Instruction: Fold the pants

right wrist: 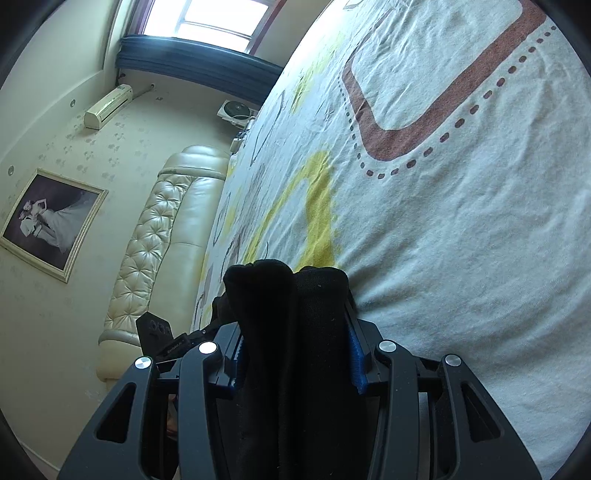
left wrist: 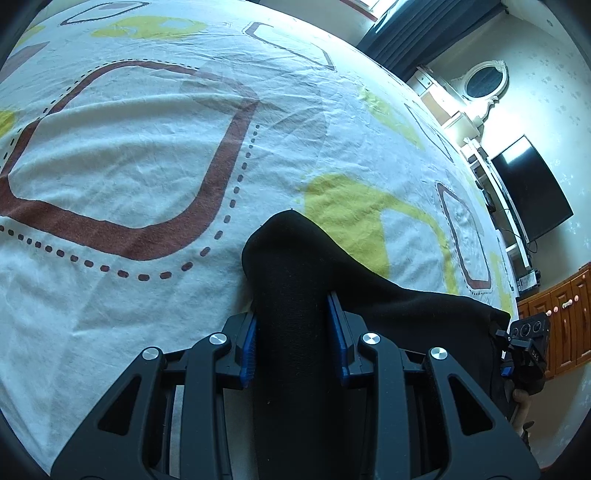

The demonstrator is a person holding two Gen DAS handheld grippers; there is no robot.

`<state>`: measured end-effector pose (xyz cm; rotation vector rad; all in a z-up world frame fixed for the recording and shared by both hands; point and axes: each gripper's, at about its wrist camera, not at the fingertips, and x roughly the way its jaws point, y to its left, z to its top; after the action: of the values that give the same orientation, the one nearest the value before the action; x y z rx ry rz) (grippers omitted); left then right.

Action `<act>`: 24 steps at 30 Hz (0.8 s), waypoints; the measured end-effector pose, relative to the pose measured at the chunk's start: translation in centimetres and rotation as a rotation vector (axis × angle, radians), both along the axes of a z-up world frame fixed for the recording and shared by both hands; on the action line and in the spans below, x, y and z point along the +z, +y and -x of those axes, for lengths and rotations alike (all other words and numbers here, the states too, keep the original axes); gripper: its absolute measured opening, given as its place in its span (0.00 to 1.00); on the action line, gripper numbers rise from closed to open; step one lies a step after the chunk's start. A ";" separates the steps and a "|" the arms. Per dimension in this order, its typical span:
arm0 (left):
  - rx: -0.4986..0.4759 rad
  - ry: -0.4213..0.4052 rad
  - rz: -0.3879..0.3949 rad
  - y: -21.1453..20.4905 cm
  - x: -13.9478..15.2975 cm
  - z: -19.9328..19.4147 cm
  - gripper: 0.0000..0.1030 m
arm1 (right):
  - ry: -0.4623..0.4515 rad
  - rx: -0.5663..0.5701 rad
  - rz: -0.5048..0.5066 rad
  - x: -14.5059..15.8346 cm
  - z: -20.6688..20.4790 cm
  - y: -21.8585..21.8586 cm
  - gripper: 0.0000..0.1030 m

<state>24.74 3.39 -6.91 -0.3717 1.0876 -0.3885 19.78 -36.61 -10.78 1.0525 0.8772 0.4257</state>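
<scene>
Bed [left wrist: 147,155] carries a white sheet with brown loop and yellow patch print, wrinkled, filling most of both views. Off the bed's edge in the left wrist view: dark curtain [left wrist: 417,33], oval mirror on a white dresser [left wrist: 484,81], black TV [left wrist: 532,188], wooden cabinets [left wrist: 561,317]. Right wrist view past the other edge: tufted cream headboard [right wrist: 166,236], framed photo [right wrist: 51,221], wall AC unit [right wrist: 107,105], window [right wrist: 207,18] over a dark curtain. Black pants [left wrist: 291,295] are bunched and raised off the sheet, stretched between both tools; the fabric blocks the centre of each view, so what lies directly under it can't be seen. Left hand-held gripper [left wrist: 293,325]: blue pads [left wrist: 247,350] pressed against a thick roll of the pants, clamped on it, pointing across the bed, tilted down at the sheet. Right hand-held gripper [right wrist: 295,354] likewise pinching a doubled fold of the pants [right wrist: 288,314], view rolled sideways so the bed runs up the right of frame. Each tool shows at the edge of the other's view: right one [left wrist: 524,343] at the far end of the fabric span, left one [right wrist: 159,332] low near the headboard side. Both sit above the sheet; can't tell contact with it.
</scene>
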 end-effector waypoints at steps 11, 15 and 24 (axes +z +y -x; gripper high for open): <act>-0.010 -0.017 0.151 4.3 0.6 6.1 0.64 | 0.016 0.026 0.126 2.7 3.6 -0.1 0.71; 0.013 0.031 0.204 6.1 -0.2 10.3 0.70 | 0.040 0.013 0.104 2.4 7.0 -1.2 0.73; 0.020 0.055 0.274 4.6 -0.6 13.7 0.80 | 0.023 0.069 0.021 2.3 9.5 1.8 0.80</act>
<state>11.00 7.96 -7.52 -0.6383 1.0857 -0.5142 10.24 -34.80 -8.50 1.0115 0.9394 0.4621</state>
